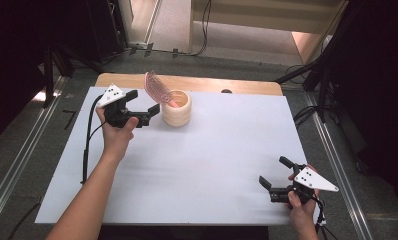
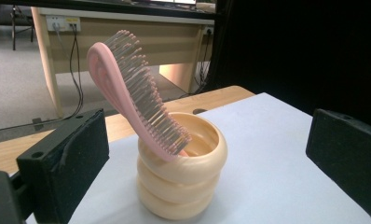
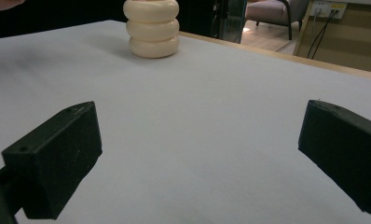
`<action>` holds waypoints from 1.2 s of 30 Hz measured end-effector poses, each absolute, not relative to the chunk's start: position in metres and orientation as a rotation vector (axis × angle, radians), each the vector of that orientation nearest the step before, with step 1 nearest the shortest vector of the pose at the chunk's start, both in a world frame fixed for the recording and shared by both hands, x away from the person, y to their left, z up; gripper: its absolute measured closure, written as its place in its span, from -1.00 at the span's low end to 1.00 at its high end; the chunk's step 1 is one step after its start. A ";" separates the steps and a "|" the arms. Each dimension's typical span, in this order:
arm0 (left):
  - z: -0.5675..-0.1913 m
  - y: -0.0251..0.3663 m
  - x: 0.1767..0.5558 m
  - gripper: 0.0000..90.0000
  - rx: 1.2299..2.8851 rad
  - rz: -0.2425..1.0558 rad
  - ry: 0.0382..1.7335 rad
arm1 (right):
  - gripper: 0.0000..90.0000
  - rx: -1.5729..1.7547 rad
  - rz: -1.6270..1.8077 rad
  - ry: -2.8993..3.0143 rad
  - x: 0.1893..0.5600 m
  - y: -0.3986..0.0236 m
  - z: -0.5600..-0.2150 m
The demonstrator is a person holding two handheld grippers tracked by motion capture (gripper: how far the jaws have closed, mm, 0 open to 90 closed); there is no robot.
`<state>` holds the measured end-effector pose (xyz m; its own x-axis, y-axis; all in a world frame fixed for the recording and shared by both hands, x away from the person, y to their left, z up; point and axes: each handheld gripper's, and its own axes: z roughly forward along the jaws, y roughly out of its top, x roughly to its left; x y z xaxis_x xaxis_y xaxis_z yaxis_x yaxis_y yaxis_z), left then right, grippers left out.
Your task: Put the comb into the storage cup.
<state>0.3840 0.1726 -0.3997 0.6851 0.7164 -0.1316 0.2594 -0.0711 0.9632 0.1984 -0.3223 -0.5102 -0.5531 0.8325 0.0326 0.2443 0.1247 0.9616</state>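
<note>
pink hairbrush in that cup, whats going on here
A person holds a gripper in each hand. The left gripper, jaws open, sits beside the cream ribbed cup, where the pink hairbrush leans handle-down. The right gripper waits open at the near right of the white table, holding nothing.

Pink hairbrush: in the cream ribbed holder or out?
In. The pink plastic hairbrush stands handle-down inside the cream ribbed ring-shaped holder, leaning on its rim, bristle head sticking out above.
</note>
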 end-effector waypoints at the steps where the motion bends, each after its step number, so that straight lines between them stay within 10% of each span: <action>1: -0.400 0.174 0.382 -1.00 1.641 0.453 0.804 | -1.00 1.038 1.445 1.879 0.198 -0.322 -0.510; 36: -0.416 0.212 0.323 -1.00 1.628 0.500 0.791 | -1.00 1.038 1.437 1.879 0.198 -0.321 -0.510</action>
<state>0.3234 0.2118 -0.4160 0.6766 0.7295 -0.1008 0.2219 -0.0715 0.9725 0.1983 -0.3208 -0.5098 -0.5499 0.8348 0.0273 0.2453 0.1301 0.9607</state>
